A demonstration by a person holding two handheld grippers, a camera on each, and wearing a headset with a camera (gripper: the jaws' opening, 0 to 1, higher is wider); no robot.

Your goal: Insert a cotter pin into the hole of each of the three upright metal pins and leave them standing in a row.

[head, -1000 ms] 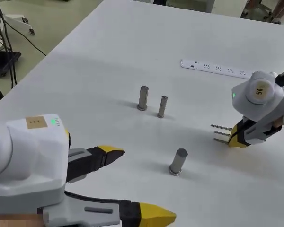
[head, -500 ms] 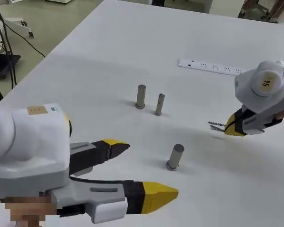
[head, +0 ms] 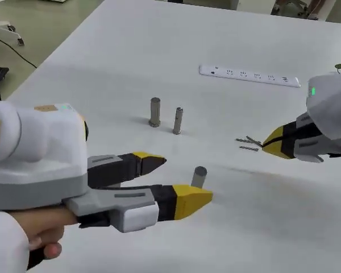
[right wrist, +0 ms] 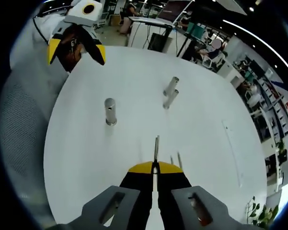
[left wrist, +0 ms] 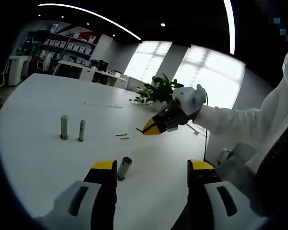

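Shows the left gripper [head: 184, 179] closest to the headset, held low over the white worktop [head: 102, 62], jaws spread wide with nothing between them. Finds the nearest metal pin [head: 199, 175] just beyond those yellow tips, upright on the worktop. Has its lower half hidden behind one jaw in the head view, and stands it clear beside the left-hand jaw tip in the left gripper view. Catches the right gripper [head: 264, 144] off to the right and a little farther out, jaws pressed together on a thin cotter pin [right wrist: 156, 146] that pokes straight forward from between the tips. Shows two loose cotter pins [head: 248, 148] lying flat on the worktop just ahead of that gripper, close together. Places two more metal pins [head: 154, 111] farther back, upright and side by side with a small gap, well apart from the nearest one. Ends with a white power strip [head: 250, 75] lying across the far side of the worktop.
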